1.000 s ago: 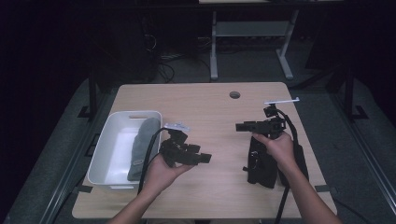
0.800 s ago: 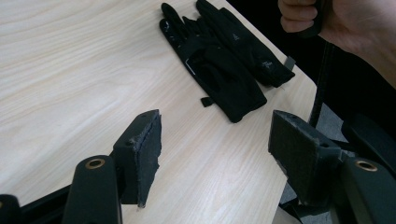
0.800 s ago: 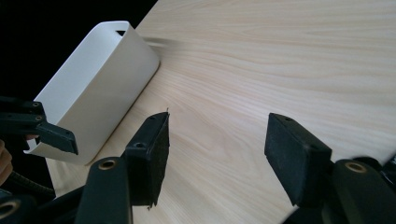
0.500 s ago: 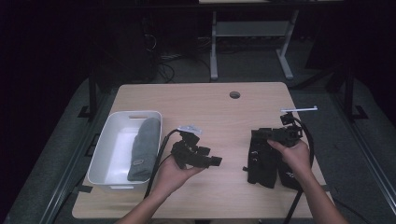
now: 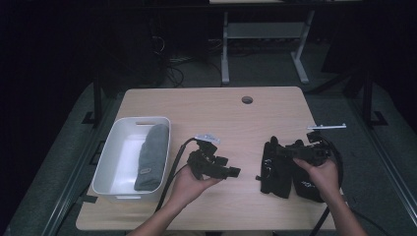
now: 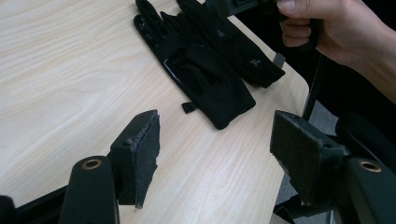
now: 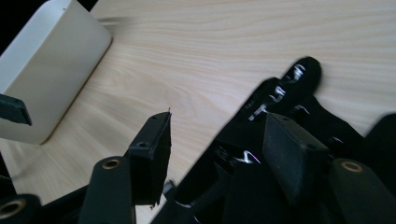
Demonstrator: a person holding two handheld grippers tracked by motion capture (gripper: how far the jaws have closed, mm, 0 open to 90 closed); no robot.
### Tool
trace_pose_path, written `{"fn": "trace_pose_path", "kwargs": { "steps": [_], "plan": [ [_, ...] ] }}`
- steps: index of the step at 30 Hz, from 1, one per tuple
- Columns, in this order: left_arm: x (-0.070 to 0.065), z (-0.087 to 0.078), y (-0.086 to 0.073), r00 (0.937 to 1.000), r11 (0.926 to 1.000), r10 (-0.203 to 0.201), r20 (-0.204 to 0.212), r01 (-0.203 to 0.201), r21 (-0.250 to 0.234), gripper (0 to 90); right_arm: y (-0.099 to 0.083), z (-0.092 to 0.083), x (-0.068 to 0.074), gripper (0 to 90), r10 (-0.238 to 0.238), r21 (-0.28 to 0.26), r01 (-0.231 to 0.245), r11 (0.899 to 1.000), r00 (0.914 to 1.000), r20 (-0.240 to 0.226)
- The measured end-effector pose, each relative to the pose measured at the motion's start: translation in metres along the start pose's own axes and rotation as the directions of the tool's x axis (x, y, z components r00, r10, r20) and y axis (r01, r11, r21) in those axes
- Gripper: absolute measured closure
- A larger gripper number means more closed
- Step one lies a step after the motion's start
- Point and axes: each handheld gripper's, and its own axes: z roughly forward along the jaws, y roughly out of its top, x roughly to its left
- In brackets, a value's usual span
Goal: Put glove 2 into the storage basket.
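Note:
Two black gloves lie side by side on the wooden table at the right, one left of the other. My right gripper hovers over the gloves' far ends, jaws open and pointing left. In the right gripper view the open right gripper has a black glove beneath and beyond its jaws, with no pad pressing on it. My left gripper is open at mid-table and points right toward the gloves. From the left gripper view, the left gripper is empty and the gloves lie beyond it.
A white tub stands at the table's left with a grey fabric item lying inside. Its outer wall appears as the white tub in the right gripper view. A round hole sits near the table's far edge.
My right gripper has come down and nearer onto the gloves. The left gripper has shifted to the right toward them. Both stay open.

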Motion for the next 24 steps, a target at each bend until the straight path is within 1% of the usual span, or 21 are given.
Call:
{"fn": "trace_pose_path", "kwargs": {
  "steps": [1,4,8,13,14,18,20,21,22,24],
  "plan": [
    [0.0,0.002,0.0,1.0,1.0,0.001,0.004,-0.001,0.002,32.8,-0.004,-0.003,-0.004,42.7,0.004,0.004,-0.004,1.0,0.9999,0.012],
    [-0.001,0.004,0.001,1.0,1.0,0.001,0.002,-0.001,0.001,31.6,-0.01,-0.006,-0.009,43.2,0.003,0.005,-0.003,1.0,0.9996,0.027],
    [-0.001,0.01,0.0,1.0,0.9999,0.002,0.009,-0.002,0.01,31.6,-0.018,-0.009,-0.016,43.7,0.005,0.009,-0.005,1.0,0.9991,0.043],
    [-0.002,0.016,0.001,0.9999,0.9999,0.002,0.015,-0.003,0.013,31.6,-0.027,-0.015,-0.026,44.9,0.022,0.015,-0.023,1.0,0.998,0.059],
    [-0.002,0.016,0.001,0.9999,0.9999,0.002,0.015,-0.003,0.013,31.6,-0.029,-0.016,-0.028,45.1,0.018,0.013,-0.019,1.0,0.9976,0.066],
    [-0.003,0.022,0.001,0.9997,0.9997,0.006,0.023,-0.006,0.024,31.6,-0.035,-0.022,-0.033,45.8,0.022,0.014,-0.023,1.0,0.9955,0.092],
    [-0.004,0.023,0.001,0.9997,0.9997,0.006,0.024,-0.006,0.025,31.6,-0.036,-0.023,-0.034,45.8,0.024,0.015,-0.025,1.0,0.9953,0.094],
    [-0.004,0.024,0.001,0.9997,0.9997,0.005,0.026,-0.005,0.023,31.6,-0.038,-0.025,-0.036,45.8,0.016,0.01,-0.018,1.0,0.9937,0.111],
    [-0.004,0.024,0.002,0.9997,0.9997,0.005,0.025,-0.006,0.022,31.6,-0.039,-0.027,-0.037,45.8,0.026,0.01,-0.027,1.0,0.9935,0.111],
    [-0.005,0.025,0.002,0.9996,0.9996,0.007,0.026,-0.007,0.026,31.6,-0.041,-0.028,-0.039,46.0,0.024,0.008,-0.026,1.0,0.9917,0.126]
  ]
}}
